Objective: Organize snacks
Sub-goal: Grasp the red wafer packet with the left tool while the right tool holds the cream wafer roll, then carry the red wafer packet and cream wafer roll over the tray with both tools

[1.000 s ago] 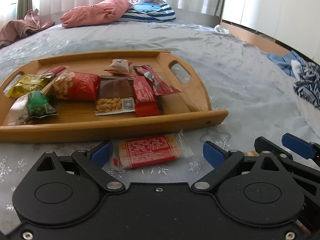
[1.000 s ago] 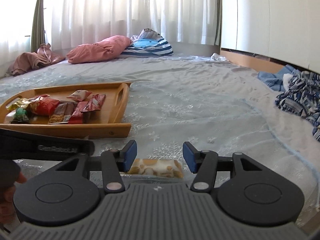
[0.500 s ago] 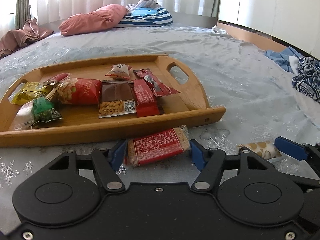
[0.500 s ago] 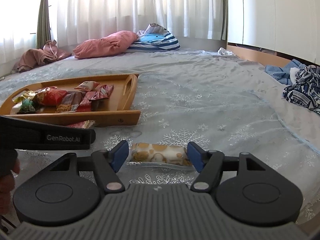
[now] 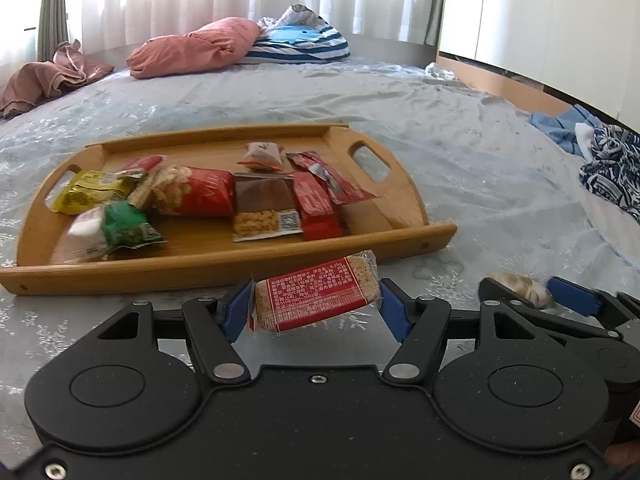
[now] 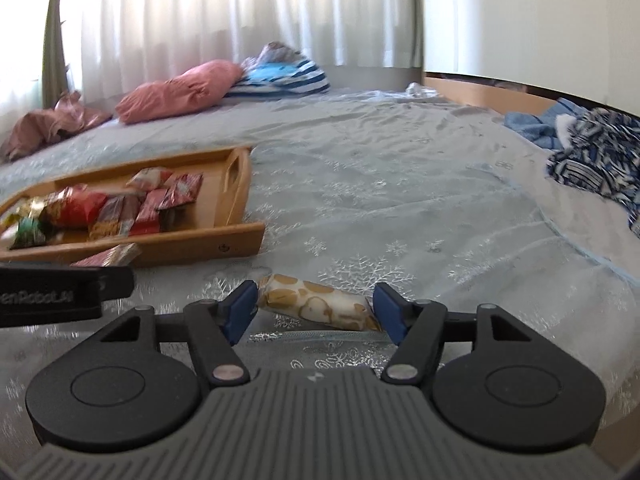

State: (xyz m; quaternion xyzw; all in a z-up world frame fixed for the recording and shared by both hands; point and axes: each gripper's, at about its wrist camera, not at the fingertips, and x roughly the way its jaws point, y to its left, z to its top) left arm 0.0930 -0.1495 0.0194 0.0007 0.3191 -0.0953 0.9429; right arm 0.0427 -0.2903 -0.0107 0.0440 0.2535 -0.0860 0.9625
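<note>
in the left wrist view, lower centre, our left hand-held gripper (image 5: 316, 307) pinches a red-labelled clear-wrapped cereal bar (image 5: 317, 296), lifted below the rectangular wooden tray (image 5: 224, 262). in the right wrist view, lower centre, our right hand-held gripper (image 6: 316, 307) pinches a white-and-tan patterned wrapped snack (image 6: 314, 306) above the bed (image 6: 400, 200).

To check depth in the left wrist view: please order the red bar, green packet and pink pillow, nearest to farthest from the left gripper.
1. Red bar, between the left gripper fingers.
2. Green packet, tray's near left.
3. Pink pillow, far back.
</note>
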